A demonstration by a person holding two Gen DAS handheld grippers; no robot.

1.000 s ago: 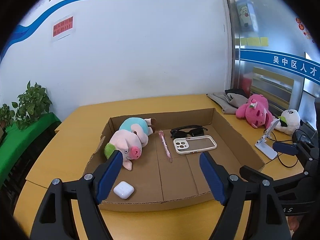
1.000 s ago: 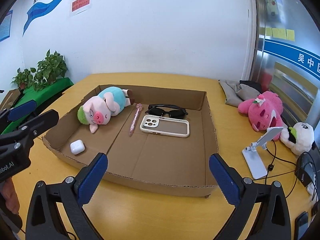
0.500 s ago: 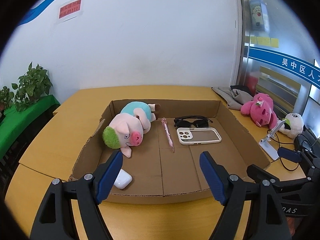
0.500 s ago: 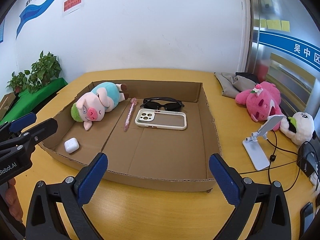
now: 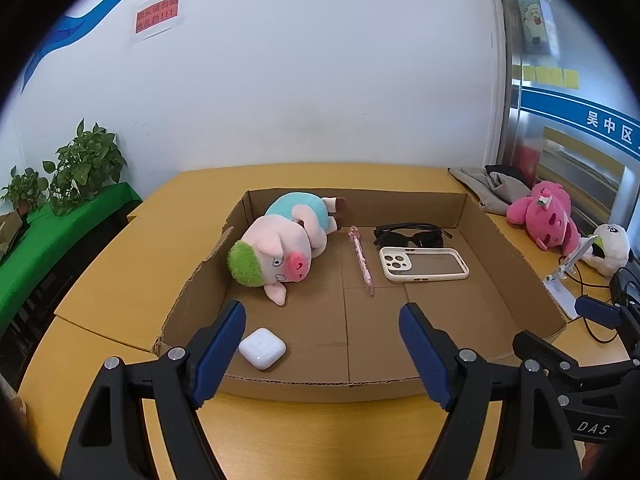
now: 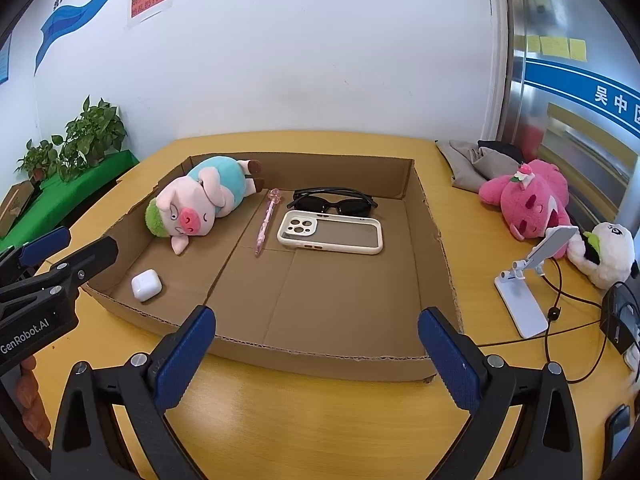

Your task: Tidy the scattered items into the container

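We hold the left gripper (image 5: 322, 346) spread wide, its blue pads (image 5: 219, 354) gripping nothing and touching nothing, poised over the near edge of the cardboard box (image 5: 516, 256) that sits on the yellow worktop (image 5: 120, 264). Our right gripper (image 6: 316, 354) is likewise wide open and empty, its blue pads (image 6: 450, 364) hanging just short of the box's near wall (image 6: 320, 356). Inside the box, the white earbud case (image 5: 262, 348) lies in the near left corner, just beside the left gripper's left pad in that view. The plush pig (image 5: 280, 248) lies on its side at the far left, with the pink pen (image 5: 362, 260) to its right. Right of the pen sits the cream phone case (image 5: 424, 264), and the black sunglasses (image 5: 410, 236) lie just behind it, near the far wall. Outside the box, on the worktop's right side, we see a pink plush toy (image 6: 528, 200), a white panda plush (image 6: 604, 252), a white phone stand (image 6: 524, 292) and some grey cloth (image 6: 476, 162).
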